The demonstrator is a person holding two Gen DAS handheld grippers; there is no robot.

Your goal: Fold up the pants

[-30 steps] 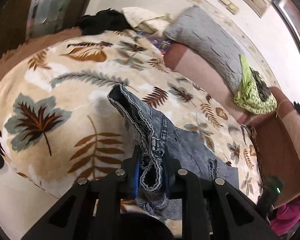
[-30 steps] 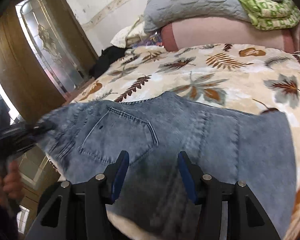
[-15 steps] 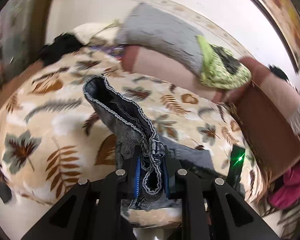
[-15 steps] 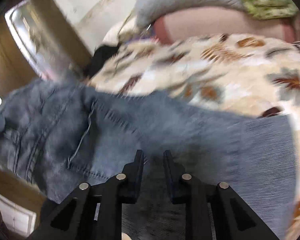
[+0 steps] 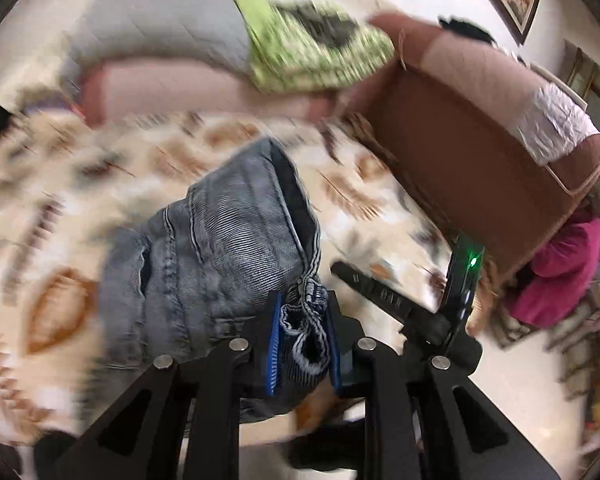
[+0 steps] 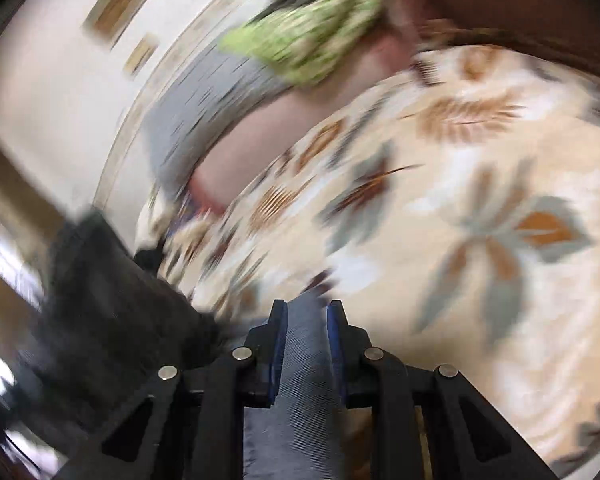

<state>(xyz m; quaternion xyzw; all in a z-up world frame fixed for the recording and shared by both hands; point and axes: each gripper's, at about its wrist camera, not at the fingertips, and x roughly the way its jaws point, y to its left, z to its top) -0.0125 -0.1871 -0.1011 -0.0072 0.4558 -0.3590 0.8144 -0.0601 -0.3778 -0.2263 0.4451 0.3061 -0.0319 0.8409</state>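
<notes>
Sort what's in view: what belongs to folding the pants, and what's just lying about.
Job:
jeans
left tool, clamped on their hem
right tool, clamped on denim
leaf-print bedspread

Lying about:
green folded cloth
grey pillow
brown armchair

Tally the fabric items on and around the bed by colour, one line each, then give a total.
Blue denim: 1, the jeans
Leaf-print cream: 1, the bedspread
Grey: 1, the pillow
Green patterned: 1, the folded cloth
Magenta: 1, the garment by the brown footboard
Total: 5
</notes>
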